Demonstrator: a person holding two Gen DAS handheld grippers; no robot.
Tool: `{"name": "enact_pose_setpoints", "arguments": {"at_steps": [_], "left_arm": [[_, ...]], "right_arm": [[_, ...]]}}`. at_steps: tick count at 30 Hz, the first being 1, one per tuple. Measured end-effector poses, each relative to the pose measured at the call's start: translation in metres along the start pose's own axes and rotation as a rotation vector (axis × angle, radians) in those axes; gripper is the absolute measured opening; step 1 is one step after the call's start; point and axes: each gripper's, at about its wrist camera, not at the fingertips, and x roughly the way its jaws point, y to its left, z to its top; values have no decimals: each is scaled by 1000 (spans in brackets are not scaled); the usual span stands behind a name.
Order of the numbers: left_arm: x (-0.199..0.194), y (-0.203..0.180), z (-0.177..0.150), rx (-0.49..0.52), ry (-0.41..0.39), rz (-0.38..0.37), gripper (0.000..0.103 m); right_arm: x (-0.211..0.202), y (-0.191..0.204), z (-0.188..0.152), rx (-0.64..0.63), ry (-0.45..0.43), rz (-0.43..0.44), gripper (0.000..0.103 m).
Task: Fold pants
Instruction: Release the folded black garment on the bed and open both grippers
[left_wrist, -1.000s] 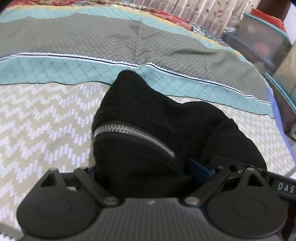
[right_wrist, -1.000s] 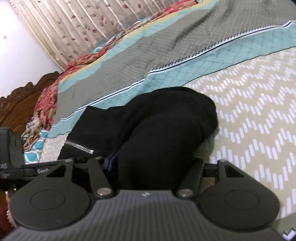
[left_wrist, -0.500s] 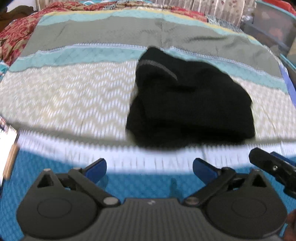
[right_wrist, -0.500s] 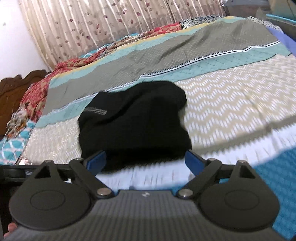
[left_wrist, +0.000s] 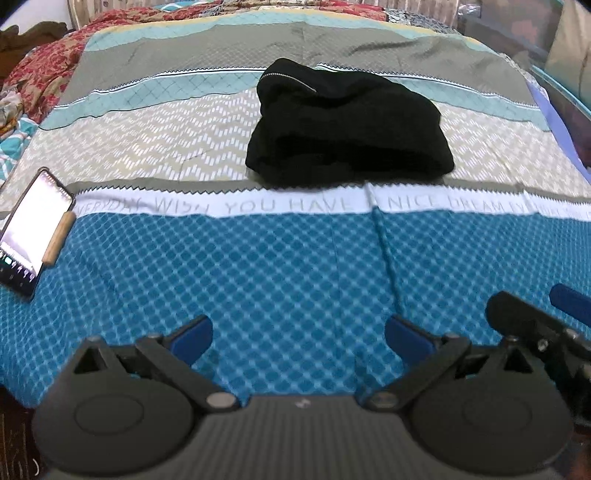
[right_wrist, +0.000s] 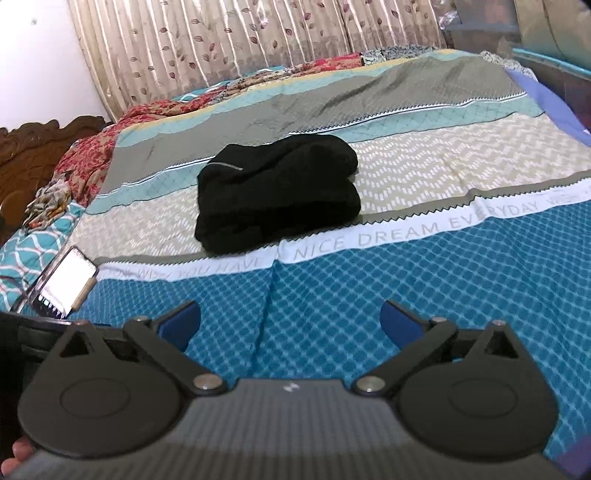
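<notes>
pants (left_wrist: 347, 129): black, folded into a bundle, lying on the bed (left_wrist: 295, 266) across its zigzag band
left gripper (left_wrist: 299, 334): jaws wide apart, holding nothing
right gripper (right_wrist: 290, 319): jaws wide apart, holding nothing
phone (left_wrist: 31, 229): screen lit, at bed's left edge

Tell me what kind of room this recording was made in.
Most likely a home bedroom. The folded black pants lie on a bed covered by a patterned bedsheet printed "NICE DREAM EVERYDAY", with a carved wooden headboard at one end and leaf-print curtains behind.
</notes>
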Motion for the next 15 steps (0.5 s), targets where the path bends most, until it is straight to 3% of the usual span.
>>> {"name": "enact_pose_setpoints", "arguments": {"at_steps": [15], "left_arm": [[-30, -6, -10, 44, -64, 60, 103]], "right_arm": [[-11, 3, -11, 16, 8, -3, 103]]}}
